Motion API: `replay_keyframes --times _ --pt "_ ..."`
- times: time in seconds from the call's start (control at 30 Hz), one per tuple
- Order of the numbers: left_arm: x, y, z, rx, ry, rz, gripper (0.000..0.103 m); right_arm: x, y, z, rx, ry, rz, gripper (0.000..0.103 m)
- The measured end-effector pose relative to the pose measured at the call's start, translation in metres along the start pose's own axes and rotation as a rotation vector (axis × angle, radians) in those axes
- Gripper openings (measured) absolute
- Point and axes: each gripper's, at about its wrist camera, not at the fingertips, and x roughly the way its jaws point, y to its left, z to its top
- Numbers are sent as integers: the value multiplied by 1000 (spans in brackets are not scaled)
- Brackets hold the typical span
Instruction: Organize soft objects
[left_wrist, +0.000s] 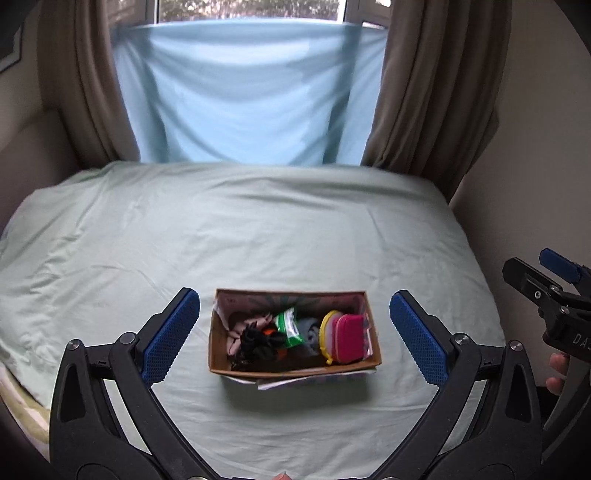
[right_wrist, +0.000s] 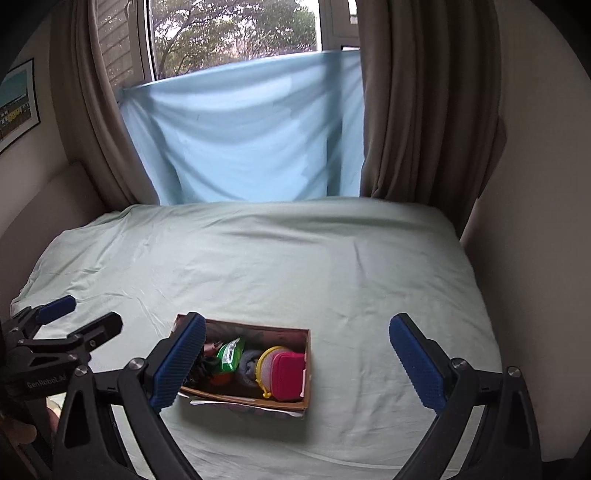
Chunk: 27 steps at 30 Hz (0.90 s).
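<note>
A cardboard box (left_wrist: 221, 354) (right_wrist: 291, 404) sits on the pale green bed sheet near the bed's front edge. Inside it lie a pink pouch (left_wrist: 349, 338) (right_wrist: 288, 376) with a yellow pouch (left_wrist: 327, 326) behind it, a grey cloth (left_wrist: 309, 332), a green packet (left_wrist: 289, 325) (right_wrist: 229, 354) and a dark black-and-orange soft item (left_wrist: 258, 341). My left gripper (left_wrist: 294, 336) hovers open above the box, its blue pads on either side of it. My right gripper (right_wrist: 297, 363) is open too, empty, with the box by its left pad. Each gripper also shows in the other's view, the right gripper (left_wrist: 546, 280) and the left gripper (right_wrist: 70, 321).
The bed (left_wrist: 258, 229) fills the middle, with wrinkled sheet all around the box. A light blue cloth (left_wrist: 240, 92) hangs over the window behind, between brown curtains (left_wrist: 424, 92). Walls close in on both sides. A hand (left_wrist: 556, 373) holds the right gripper.
</note>
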Motion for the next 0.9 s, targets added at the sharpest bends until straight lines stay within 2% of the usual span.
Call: replay_keyframes --times 0.17,0.27,0.5,0.9 --pt "-67 -21 12 9 -172 39 103 -55 -18 8 0 -97 -40 99" --pt "-93 -32 12 -1 -224 32 103 -82 -23 11 5 -152 -47 99" --pt "-123 -52 0 21 -281 29 103 -119 -28 6 1 -250 -85 99" --pt "-142 -63 -9 40 -341 48 103 -136 -37 -3 27 -290 -102 99"
